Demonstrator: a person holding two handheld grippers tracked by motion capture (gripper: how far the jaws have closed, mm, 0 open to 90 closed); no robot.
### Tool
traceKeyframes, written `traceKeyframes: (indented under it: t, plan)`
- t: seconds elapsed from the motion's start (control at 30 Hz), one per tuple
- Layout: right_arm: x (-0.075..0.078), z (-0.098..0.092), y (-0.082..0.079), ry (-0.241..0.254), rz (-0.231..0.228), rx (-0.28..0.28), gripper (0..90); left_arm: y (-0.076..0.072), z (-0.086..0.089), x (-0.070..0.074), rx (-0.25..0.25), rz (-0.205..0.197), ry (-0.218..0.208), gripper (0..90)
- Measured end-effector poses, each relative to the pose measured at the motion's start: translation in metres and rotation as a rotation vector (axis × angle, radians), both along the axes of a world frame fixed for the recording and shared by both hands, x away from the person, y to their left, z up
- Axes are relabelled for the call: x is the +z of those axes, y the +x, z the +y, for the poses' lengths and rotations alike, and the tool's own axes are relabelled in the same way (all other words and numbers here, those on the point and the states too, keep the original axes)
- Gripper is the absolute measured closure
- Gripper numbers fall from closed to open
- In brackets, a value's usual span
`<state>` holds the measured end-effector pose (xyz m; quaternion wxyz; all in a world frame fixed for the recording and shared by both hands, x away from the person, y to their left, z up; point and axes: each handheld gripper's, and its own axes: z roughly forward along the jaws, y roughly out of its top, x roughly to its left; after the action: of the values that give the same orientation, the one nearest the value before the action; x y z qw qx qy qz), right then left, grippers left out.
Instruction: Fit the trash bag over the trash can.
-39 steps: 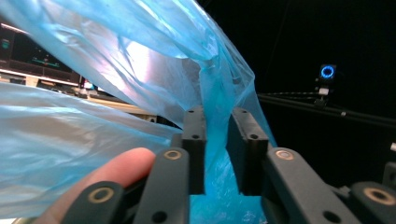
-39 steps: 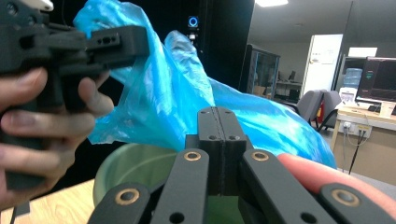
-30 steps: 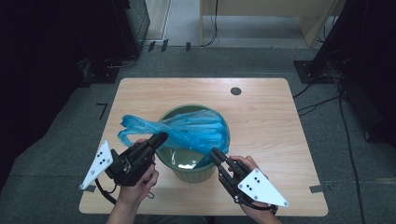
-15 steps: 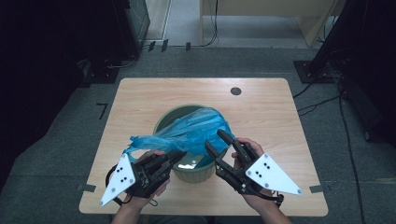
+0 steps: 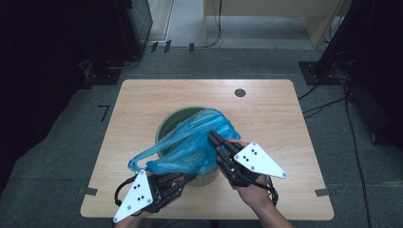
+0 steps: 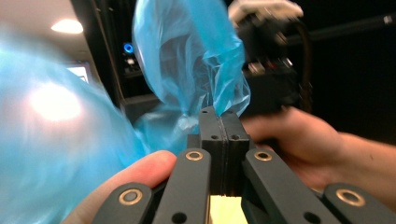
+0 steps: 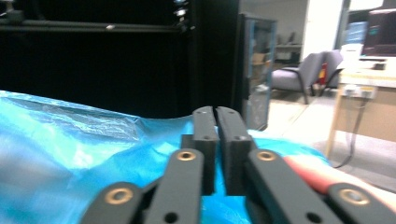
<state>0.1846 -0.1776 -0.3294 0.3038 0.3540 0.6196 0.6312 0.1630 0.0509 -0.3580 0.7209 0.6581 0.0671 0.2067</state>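
A dark green bin [image 5: 165,127] stands mid-table with a thin blue plastic bag [image 5: 199,137] pulled half out over its near rim. My left gripper [image 5: 187,177] sits low at the front edge, shut on a fold of the bag [image 6: 187,60]; the film rises straight out of the closed left gripper [image 6: 219,114]. My right gripper [image 5: 212,136] lies over the bin's right side against the bag. The right gripper [image 7: 215,112] has its jaws together with no film seen between the tips; blue plastic [image 7: 70,149] spreads beneath them.
The wooden table [image 5: 142,99] has a round cable hole [image 5: 240,92] at the back right. Dark cabinets stand off the far left, and a wooden desk with cables is behind the table. A hand [image 6: 299,140] holding the other gripper shows in the left gripper view.
My left gripper has drawn back toward the front edge, stretching the bag out of the bin. My right gripper has lifted and moved in over the bin's right side.
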Motion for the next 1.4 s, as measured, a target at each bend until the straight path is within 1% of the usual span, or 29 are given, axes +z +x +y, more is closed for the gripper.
traceKeyframes:
  t: [0.03, 0.07, 0.1, 0.17, 0.23, 0.27, 0.3, 0.43, 0.5, 0.57, 0.63, 0.73, 0.87, 0.9, 1.0, 1.03, 1.07, 1.1, 1.17, 1.2, 1.3, 1.33, 1.37, 1.4]
  plan:
    - [0.000, -0.002, 0.001, 0.012, -0.006, -0.014, 90.0, -0.002, -0.004, -0.002, 0.002, -0.010, 0.024, 90.0]
    - [0.001, -0.005, 0.001, 0.034, -0.010, -0.030, 90.0, -0.004, -0.006, -0.004, 0.005, -0.016, 0.036, 90.0]
    - [0.002, -0.007, 0.001, 0.047, -0.015, -0.041, 90.0, -0.006, -0.009, -0.006, 0.005, -0.024, 0.055, 90.0]
    - [0.004, -0.012, 0.000, 0.081, -0.035, -0.063, 90.0, -0.009, -0.015, -0.009, 0.015, -0.044, 0.089, 90.0]
    - [0.006, -0.018, -0.002, 0.114, -0.069, -0.079, 90.0, -0.012, -0.020, -0.013, 0.020, -0.057, 0.118, 89.9]
    - [0.008, -0.022, -0.005, 0.139, -0.099, -0.089, 90.0, -0.012, -0.021, -0.014, 0.024, -0.057, 0.122, 89.9]
    - [0.010, -0.024, -0.007, 0.152, -0.110, -0.092, 90.0, -0.012, -0.021, -0.015, 0.024, -0.053, 0.127, 89.9]
    - [0.016, -0.034, -0.013, 0.200, -0.163, -0.103, 90.0, -0.010, -0.020, -0.018, 0.033, -0.030, 0.122, 89.6]
    - [0.018, -0.038, -0.015, 0.216, -0.186, -0.115, 90.0, -0.010, -0.019, -0.019, 0.032, -0.021, 0.118, 86.9]
    - [0.020, -0.044, -0.017, 0.236, -0.203, -0.125, 90.0, -0.010, -0.018, -0.020, 0.033, -0.019, 0.121, 78.4]
    - [0.020, -0.049, -0.018, 0.250, -0.213, -0.133, 90.0, -0.012, -0.016, -0.021, 0.037, -0.027, 0.123, 72.0]
    - [0.019, -0.059, -0.020, 0.268, -0.219, -0.139, 90.0, -0.013, -0.011, -0.020, 0.057, -0.032, 0.113, 59.5]
    - [0.015, -0.070, -0.023, 0.268, -0.223, -0.161, 90.0, -0.013, 0.002, -0.018, 0.094, -0.016, 0.065, 50.9]
    - [0.014, -0.072, -0.023, 0.268, -0.222, -0.165, 90.0, -0.013, 0.005, -0.017, 0.099, -0.009, 0.054, 50.0]
    - [0.010, -0.081, -0.025, 0.264, -0.216, -0.182, 90.0, -0.013, 0.014, -0.015, 0.135, -0.007, 0.020, 46.9]
    - [0.010, -0.082, -0.025, 0.265, -0.215, -0.186, 90.0, -0.013, 0.018, -0.014, 0.149, -0.003, 0.002, 46.6]
    - [0.010, -0.084, -0.025, 0.263, -0.214, -0.190, 90.0, -0.012, 0.020, -0.012, 0.172, -0.001, -0.019, 46.1]
    - [0.010, -0.086, -0.025, 0.263, -0.217, -0.196, 90.0, -0.012, 0.023, -0.011, 0.208, 0.000, -0.042, 45.0]
    - [0.009, -0.089, -0.026, 0.255, -0.228, -0.207, 90.0, -0.010, 0.029, -0.008, 0.264, 0.008, -0.081, 43.9]
    - [0.008, -0.091, -0.027, 0.252, -0.230, -0.212, 90.0, -0.009, 0.031, -0.006, 0.303, 0.007, -0.097, 43.6]
    - [0.006, -0.094, -0.028, 0.247, -0.227, -0.221, 90.0, -0.007, 0.036, -0.004, 0.419, 0.012, -0.125, 40.6]
    - [0.005, -0.095, -0.028, 0.246, -0.224, -0.223, 90.0, -0.005, 0.036, -0.004, 0.479, 0.013, -0.125, 38.9]
    - [0.004, -0.095, -0.028, 0.241, -0.225, -0.227, 90.0, -0.003, 0.036, -0.005, 0.557, 0.014, -0.130, 36.1]
    - [0.003, -0.096, -0.029, 0.237, -0.226, -0.230, 90.0, 0.000, 0.036, -0.006, 0.617, 0.032, -0.126, 35.6]
